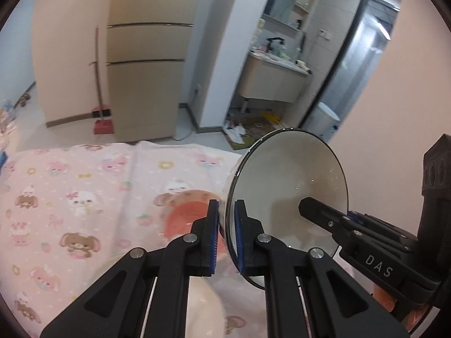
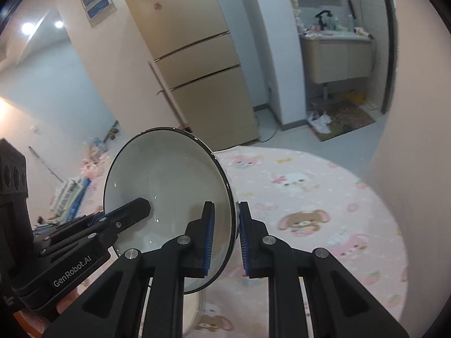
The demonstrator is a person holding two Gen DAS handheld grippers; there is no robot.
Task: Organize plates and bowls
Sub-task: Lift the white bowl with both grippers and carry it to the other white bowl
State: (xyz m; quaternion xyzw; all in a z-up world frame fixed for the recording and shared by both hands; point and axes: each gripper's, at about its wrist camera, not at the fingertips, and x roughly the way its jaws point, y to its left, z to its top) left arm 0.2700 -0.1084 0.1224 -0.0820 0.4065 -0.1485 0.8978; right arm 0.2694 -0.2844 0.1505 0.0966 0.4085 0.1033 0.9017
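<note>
A white bowl with a thin dark rim (image 1: 293, 180) is held in the air above the table by both grippers; it also shows in the right wrist view (image 2: 169, 177). My left gripper (image 1: 225, 231) is shut on the bowl's rim on one side. My right gripper (image 2: 225, 233) is shut on the opposite side of the rim and shows in the left wrist view (image 1: 324, 217). Below, on the pink cartoon tablecloth (image 1: 70, 197), lie an orange-red bowl (image 1: 186, 217) and a pale plate or bowl (image 1: 203, 307), both blurred.
The round table (image 2: 324, 197) has a pink animal-print cloth. Beyond it stand a beige fridge (image 1: 146, 70), a broom with red dustpan (image 1: 103, 121), a bathroom vanity (image 1: 276, 76) and a pink wall (image 2: 408, 169) at right.
</note>
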